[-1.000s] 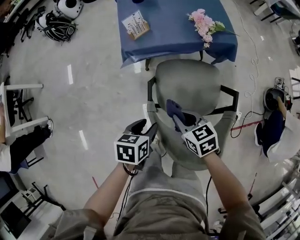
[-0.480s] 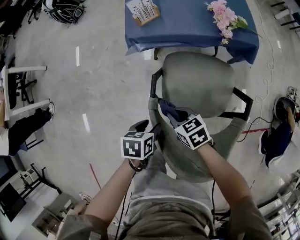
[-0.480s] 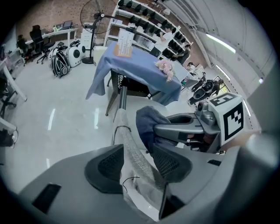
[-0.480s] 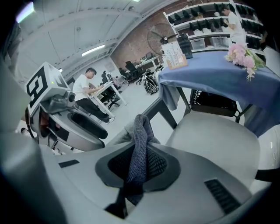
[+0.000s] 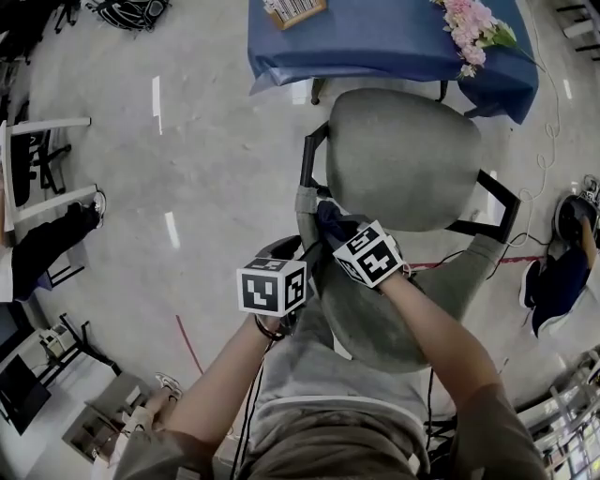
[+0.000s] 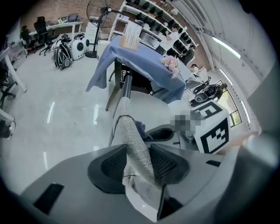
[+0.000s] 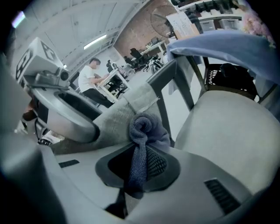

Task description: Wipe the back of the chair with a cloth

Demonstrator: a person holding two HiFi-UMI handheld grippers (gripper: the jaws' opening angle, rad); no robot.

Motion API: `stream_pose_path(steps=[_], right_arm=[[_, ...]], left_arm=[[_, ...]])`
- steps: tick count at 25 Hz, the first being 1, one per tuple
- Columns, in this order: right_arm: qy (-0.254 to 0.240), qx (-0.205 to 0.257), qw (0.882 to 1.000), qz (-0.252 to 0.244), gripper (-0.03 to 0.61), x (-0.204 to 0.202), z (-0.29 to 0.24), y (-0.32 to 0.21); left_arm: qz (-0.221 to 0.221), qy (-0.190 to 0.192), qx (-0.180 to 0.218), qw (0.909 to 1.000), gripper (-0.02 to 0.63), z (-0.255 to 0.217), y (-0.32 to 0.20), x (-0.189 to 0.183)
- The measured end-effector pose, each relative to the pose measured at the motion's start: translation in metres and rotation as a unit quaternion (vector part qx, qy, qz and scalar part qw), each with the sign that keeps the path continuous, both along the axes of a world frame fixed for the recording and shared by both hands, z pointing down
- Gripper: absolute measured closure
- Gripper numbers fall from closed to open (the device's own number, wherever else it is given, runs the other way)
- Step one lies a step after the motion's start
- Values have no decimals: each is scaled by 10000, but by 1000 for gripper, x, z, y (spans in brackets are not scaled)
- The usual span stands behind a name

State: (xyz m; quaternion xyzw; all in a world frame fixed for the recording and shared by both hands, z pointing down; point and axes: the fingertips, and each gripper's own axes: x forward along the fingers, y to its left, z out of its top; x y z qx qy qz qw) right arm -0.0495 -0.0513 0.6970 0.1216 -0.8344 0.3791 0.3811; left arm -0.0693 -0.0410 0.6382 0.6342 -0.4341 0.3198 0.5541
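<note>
A grey office chair stands in front of me, its seat (image 5: 403, 159) beyond its fabric back (image 5: 375, 314). My left gripper (image 5: 298, 253) straddles the back's left edge (image 6: 131, 138). Its jaws are closing and both pads (image 6: 164, 164) touch the fabric. My right gripper (image 5: 339, 230) is shut on a bunched dark blue cloth (image 7: 146, 129). That cloth (image 5: 333, 220) sits against the top left corner of the chair back, right beside the left gripper.
A table under a blue cover (image 5: 375, 42) stands past the chair, bearing pink flowers (image 5: 473, 23) and a small box (image 5: 295, 9). Black armrests (image 5: 483, 202) flank the seat. A person (image 5: 553, 272) sits at the right. White furniture (image 5: 37, 169) is at the left.
Both grippers have come down onto the left edge of the chair back. The right one brought the cloth lower and leftward, and the left jaws now hold the fabric edge between them.
</note>
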Motion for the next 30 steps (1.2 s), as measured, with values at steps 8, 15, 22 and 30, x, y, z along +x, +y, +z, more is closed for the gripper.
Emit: stream_pose_path(steps=[8, 15, 22, 30], right_arm=[[-111, -801, 9922, -949, 526, 18, 5, 47], [872, -1317, 9550, -2510, 529, 107, 5, 102], [2176, -1666, 9063, -3217, 531, 236, 1, 116], [3639, -309, 8487, -3825, 531, 328, 5, 52]], left_arm=[[8, 0, -7, 10000, 433, 1, 0, 0], [32, 15, 37, 10000, 433, 3, -2, 0], [-20, -54, 71, 10000, 435, 3, -1, -1], [38, -45, 135, 9999, 436, 3, -1, 0]])
